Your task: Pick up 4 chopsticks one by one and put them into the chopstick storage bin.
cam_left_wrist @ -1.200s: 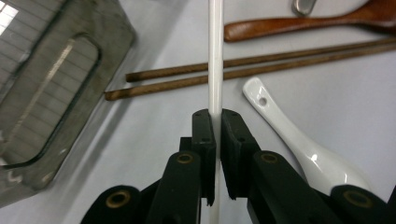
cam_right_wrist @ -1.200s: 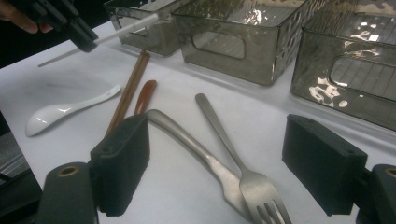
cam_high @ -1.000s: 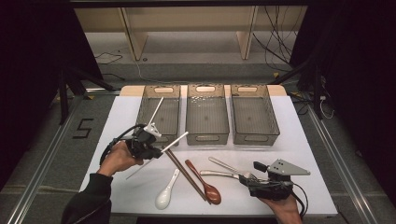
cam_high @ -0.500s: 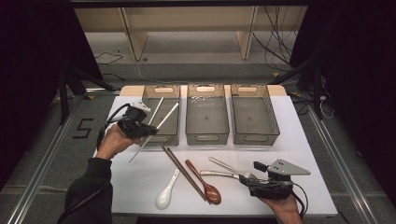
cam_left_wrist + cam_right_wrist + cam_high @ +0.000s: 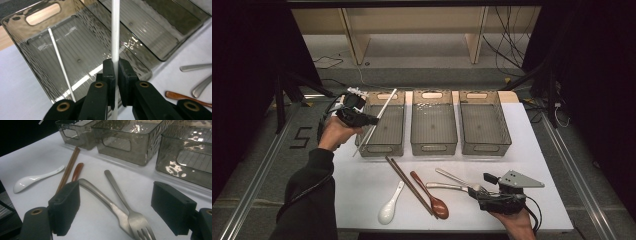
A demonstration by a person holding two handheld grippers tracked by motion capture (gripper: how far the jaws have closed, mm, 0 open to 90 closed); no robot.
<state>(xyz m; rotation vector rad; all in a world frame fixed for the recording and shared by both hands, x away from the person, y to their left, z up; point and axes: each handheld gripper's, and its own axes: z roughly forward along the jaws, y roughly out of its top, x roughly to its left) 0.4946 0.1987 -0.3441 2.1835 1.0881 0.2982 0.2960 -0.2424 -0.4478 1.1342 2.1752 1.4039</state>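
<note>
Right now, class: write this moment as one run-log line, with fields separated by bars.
left gripper: shut on white chopstick | place: over left bin | right gripper: open around fork | wooden spoon: on table

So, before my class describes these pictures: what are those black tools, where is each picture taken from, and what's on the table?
A person holds a two-jawed claw in each hand. One camera looks down from above; another rides on each claw, looking along its jaws. The left claw is shut on a white chopstick above the left bin, where another white stick lies. The right claw is open around a metal fork and a metal handle. A white spoon, brown chopsticks and a wooden spoon lie on the table.
</note>
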